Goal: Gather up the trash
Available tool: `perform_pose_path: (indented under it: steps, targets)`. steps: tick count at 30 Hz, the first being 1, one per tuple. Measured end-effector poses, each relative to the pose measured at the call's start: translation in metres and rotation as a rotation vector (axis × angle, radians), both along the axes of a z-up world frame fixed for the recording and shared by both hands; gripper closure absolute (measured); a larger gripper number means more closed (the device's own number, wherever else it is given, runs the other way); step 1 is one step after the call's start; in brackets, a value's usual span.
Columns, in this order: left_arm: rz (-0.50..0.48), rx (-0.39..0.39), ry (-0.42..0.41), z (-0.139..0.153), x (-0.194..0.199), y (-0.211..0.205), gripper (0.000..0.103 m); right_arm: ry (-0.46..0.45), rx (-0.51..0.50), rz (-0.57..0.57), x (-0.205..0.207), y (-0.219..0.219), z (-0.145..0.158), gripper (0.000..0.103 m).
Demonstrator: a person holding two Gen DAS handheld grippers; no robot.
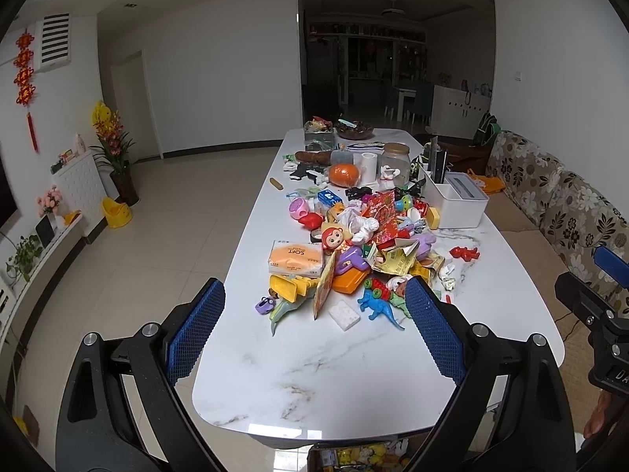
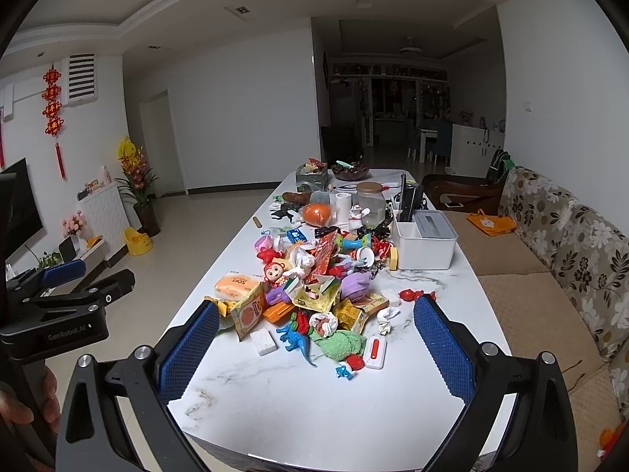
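Observation:
A heap of toys and trash covers the middle of the white marble table. The trash includes yellow snack wrappers, a crumpled white bag, a red packet and a small paper wad. My left gripper hovers open above the table's near end, short of the pile, holding nothing. My right gripper is open too, level with the pile's near edge and empty. Each gripper shows at the side of the other's view: the right gripper, the left gripper.
A white organiser box stands right of the pile. A tissue pack, a blue dinosaur and a white sponge lie at the heap's near edge. A jar, an orange ball and a bowl sit farther back. A floral sofa runs along the right.

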State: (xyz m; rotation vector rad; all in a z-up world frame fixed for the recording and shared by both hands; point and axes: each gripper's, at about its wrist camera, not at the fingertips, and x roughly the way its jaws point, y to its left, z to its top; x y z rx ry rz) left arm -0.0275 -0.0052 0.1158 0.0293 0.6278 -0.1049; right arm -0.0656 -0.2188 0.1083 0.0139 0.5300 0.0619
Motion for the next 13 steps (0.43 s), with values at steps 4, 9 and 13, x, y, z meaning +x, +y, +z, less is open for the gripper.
perform_pose_path:
  steps: [4,9,13]
  targets:
    - [0.002,0.005,0.003,-0.0010,0.0006,-0.0003,0.013,0.002,0.002,0.000,0.0004,0.0000,-0.0007,0.005]
    - [0.006,0.005,0.008,-0.0020,0.0042,-0.0005,0.013,0.006,0.000,0.000,0.0011,0.0003,-0.0010,0.005]
    - [0.004,0.007,0.008,-0.0022,0.0043,-0.0002,0.013,0.011,0.002,0.003,0.0029,0.0006,-0.0021,0.005]
